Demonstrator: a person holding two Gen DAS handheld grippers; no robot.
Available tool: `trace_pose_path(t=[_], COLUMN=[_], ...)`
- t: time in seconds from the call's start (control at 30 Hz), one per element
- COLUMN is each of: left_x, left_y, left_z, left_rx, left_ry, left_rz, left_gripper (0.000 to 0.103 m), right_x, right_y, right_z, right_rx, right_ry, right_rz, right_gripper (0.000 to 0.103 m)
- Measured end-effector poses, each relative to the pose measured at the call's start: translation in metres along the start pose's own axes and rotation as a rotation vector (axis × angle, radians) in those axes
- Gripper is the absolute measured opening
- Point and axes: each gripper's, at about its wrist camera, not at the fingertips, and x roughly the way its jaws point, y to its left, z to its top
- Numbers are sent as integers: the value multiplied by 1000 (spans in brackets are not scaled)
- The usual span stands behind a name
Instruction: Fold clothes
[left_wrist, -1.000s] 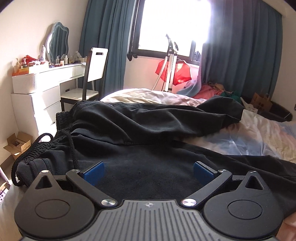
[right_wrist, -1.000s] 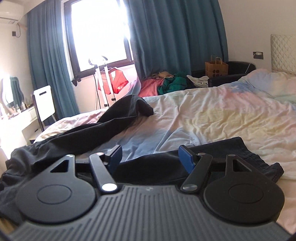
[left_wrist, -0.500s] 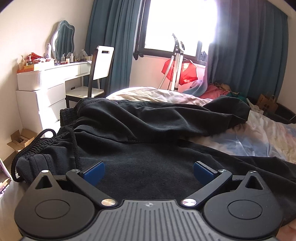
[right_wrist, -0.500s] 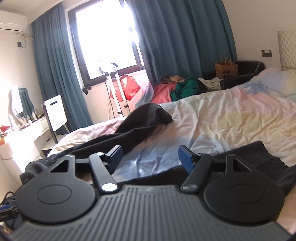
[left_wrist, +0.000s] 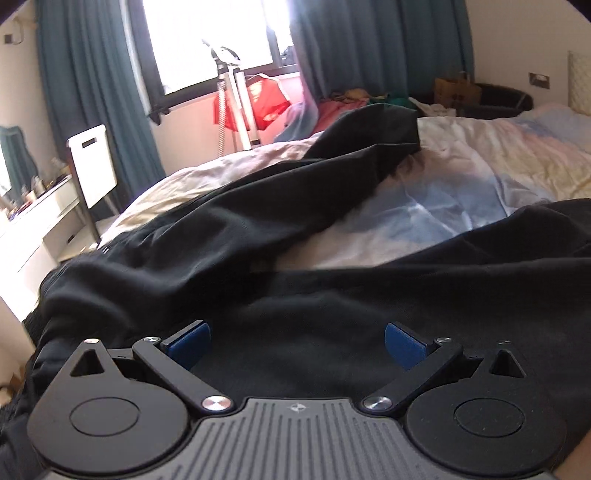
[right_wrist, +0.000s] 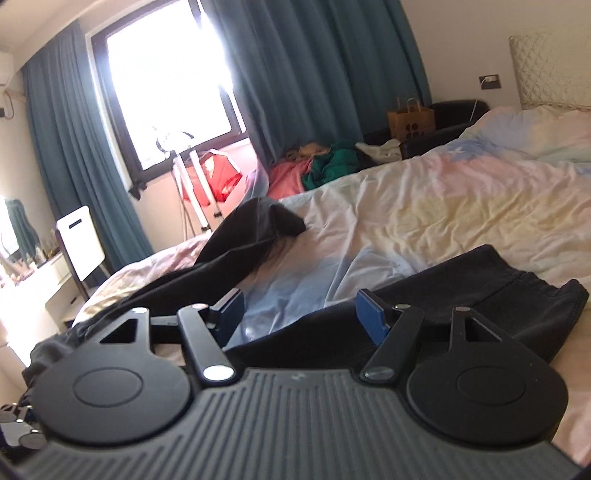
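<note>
Black sweatpants (left_wrist: 258, 236) lie spread on the pastel bed sheet (left_wrist: 498, 162), one leg stretching toward the window, the other running right. My left gripper (left_wrist: 295, 341) hovers open just over the dark fabric near the waist, nothing between its blue pads. In the right wrist view the same pants (right_wrist: 461, 280) show both legs, with the near leg's cuffed hem at right. My right gripper (right_wrist: 299, 312) is open above the near leg and the sheet (right_wrist: 424, 210), empty.
A white chair (left_wrist: 92, 162) and white dresser (left_wrist: 33, 221) stand left of the bed. A clothes steamer stand (right_wrist: 188, 184) with a red garment is by the window. Pink and green clothes (right_wrist: 317, 166), a paper bag (right_wrist: 410, 120) and a dark armchair sit beyond the bed.
The left wrist view has swung right and tilted, away from the waistband drawstring toward the pant legs. The right wrist view has tilted and turned slightly. Both grippers stay open.
</note>
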Motion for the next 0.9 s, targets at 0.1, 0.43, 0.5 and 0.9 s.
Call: trace_pose_path(t=[0.1, 0.43, 0.5, 0.9], left_x=[59, 213, 223, 281], left_y=[-36, -149, -160, -225], left_z=[58, 198, 211, 292], left_rx=[79, 239, 230, 178], left_ry=[-70, -213, -208, -178], left_rz=[-27, -65, -71, -106], left_gripper=[102, 99, 93, 10], right_x=[3, 63, 81, 101], right_y=[-14, -34, -34, -49], right_z=[2, -14, -19, -28], right_rx=[52, 106, 99, 155], right_ry=[-65, -109, -94, -149], right_rz=[-58, -115, -112, -259], right_gripper=[69, 72, 72, 72])
